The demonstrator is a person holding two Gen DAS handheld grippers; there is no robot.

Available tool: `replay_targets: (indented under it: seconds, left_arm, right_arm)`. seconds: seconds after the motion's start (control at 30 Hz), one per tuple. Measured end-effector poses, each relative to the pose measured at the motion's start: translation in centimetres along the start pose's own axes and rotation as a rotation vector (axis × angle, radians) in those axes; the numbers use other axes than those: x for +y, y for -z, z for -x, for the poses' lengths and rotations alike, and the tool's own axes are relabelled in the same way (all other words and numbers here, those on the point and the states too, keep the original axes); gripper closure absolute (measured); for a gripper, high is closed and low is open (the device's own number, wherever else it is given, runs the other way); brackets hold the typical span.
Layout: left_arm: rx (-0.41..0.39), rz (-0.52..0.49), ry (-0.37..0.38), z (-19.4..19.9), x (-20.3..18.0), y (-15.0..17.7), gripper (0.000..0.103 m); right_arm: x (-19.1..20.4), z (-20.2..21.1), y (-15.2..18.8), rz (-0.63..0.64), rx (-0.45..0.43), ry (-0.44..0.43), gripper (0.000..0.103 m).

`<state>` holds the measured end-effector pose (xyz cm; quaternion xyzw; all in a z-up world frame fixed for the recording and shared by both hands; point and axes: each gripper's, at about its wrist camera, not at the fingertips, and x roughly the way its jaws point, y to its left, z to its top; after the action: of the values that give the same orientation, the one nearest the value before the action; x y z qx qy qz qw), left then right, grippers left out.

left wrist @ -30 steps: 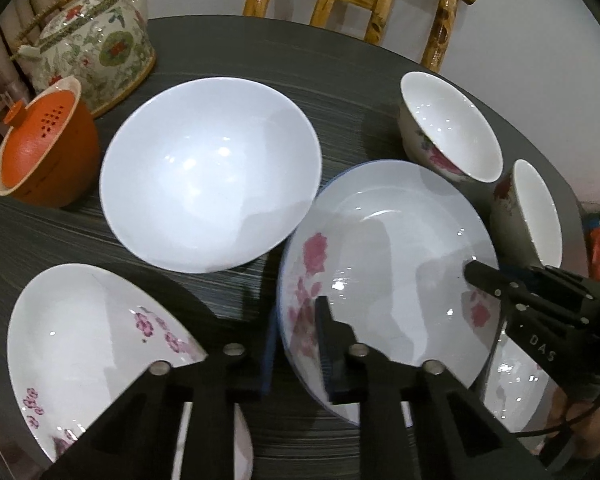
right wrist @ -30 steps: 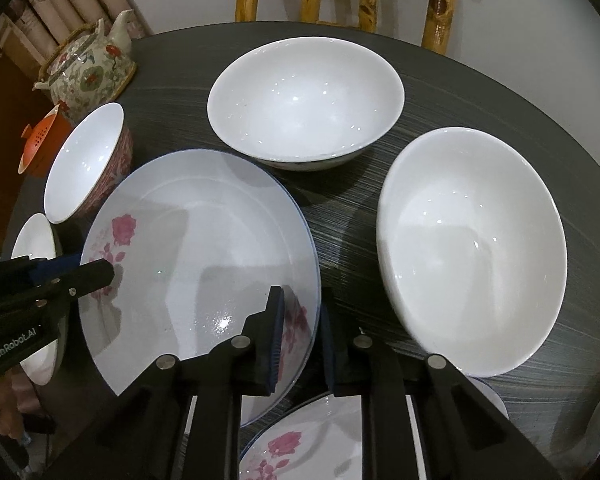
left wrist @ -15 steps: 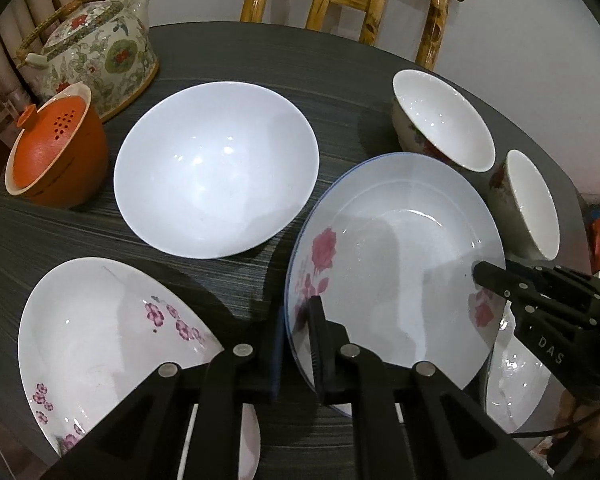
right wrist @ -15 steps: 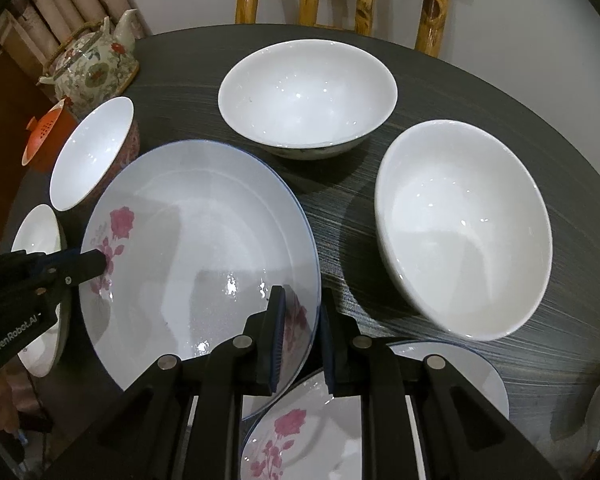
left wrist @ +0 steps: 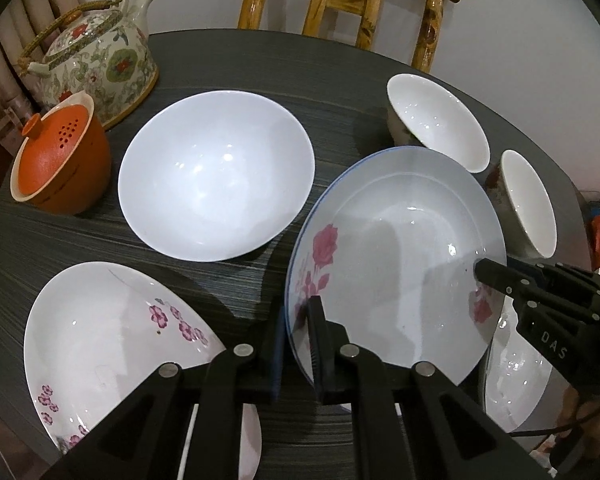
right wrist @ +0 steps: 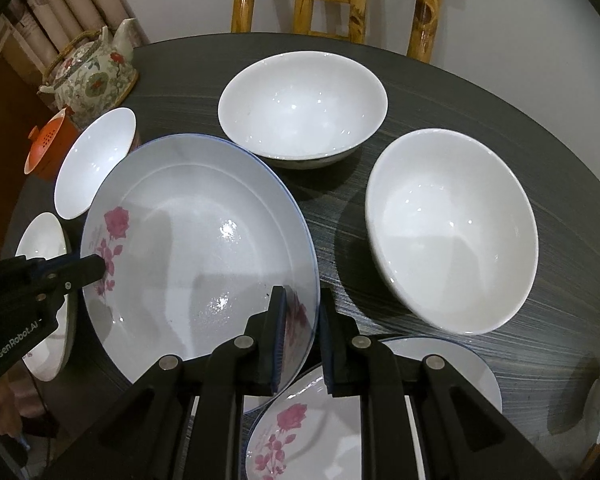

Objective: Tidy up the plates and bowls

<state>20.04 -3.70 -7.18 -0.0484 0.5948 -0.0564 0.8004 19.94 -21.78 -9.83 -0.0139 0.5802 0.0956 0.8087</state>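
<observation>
Rose plate [left wrist: 396,264] hangs tilted above the counter [left wrist: 332,92], its rim pinched by the left hand-held gripper [left wrist: 296,344] and right hand-held gripper [right wrist: 302,336]. White bowls [right wrist: 302,108] crowd around; another rose plate [right wrist: 312,432] lies beneath, near the counter's edge.

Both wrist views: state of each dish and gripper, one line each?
Blue-rimmed rose-print plate: gripped on opposite rims, tilted.
Left gripper: shut on its rim.
Right gripper: shut on its rim.
Plain white bowl: upright, empty.
Orange lidded cup: lid on.
</observation>
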Motion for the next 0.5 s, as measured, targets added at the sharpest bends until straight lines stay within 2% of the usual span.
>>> replay_targets:
  seconds: [0.5]
  left_arm:
    - [0.034,-0.016,-0.022,-0.7,-0.1,1.0,0.091]
  right_arm:
    - [0.7,-1.5,1.5,0.009,0.049,-0.032,0.087]
